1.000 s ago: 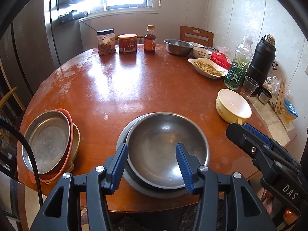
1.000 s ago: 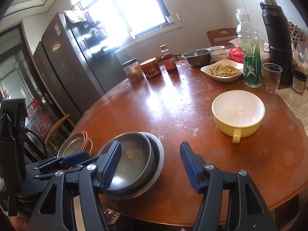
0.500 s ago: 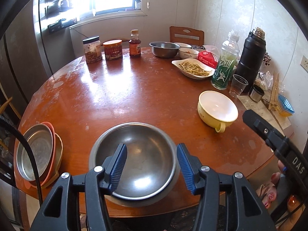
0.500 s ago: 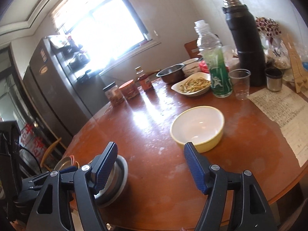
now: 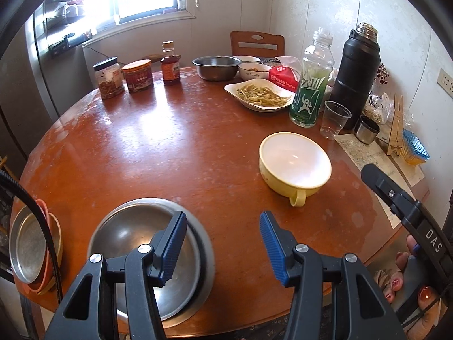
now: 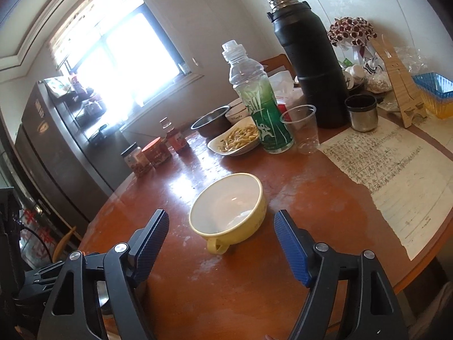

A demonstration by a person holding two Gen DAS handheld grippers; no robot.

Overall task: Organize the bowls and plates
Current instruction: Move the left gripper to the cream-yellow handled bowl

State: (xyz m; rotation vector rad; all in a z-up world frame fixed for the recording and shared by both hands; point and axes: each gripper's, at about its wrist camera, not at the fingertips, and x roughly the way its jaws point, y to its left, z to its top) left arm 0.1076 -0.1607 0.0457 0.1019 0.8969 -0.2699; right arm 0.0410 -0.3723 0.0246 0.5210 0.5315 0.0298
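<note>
A yellow bowl with a handle (image 5: 294, 164) stands empty on the round wooden table (image 5: 175, 147). In the right wrist view the bowl (image 6: 228, 211) lies just ahead of my open, empty right gripper (image 6: 220, 243), its handle toward me. A steel bowl (image 5: 141, 257) sits nested on a steel plate (image 5: 208, 257) at the near left edge. My left gripper (image 5: 223, 248) is open and empty, just right of that stack. A steel plate in orange dishes (image 5: 31, 243) sits at the far left edge.
At the back stand jars (image 5: 109, 78), a sauce bottle (image 5: 170, 63), a steel basin (image 5: 216, 66), a dish of food (image 5: 259, 95), a green bottle (image 5: 310, 82), a plastic cup (image 5: 334, 119) and a black flask (image 5: 354, 76). Paper (image 6: 393, 170) covers the table's right side.
Both grippers have swung right. The steel stack has slid to the left in the left wrist view. The yellow bowl is now centred and closer in the right wrist view.
</note>
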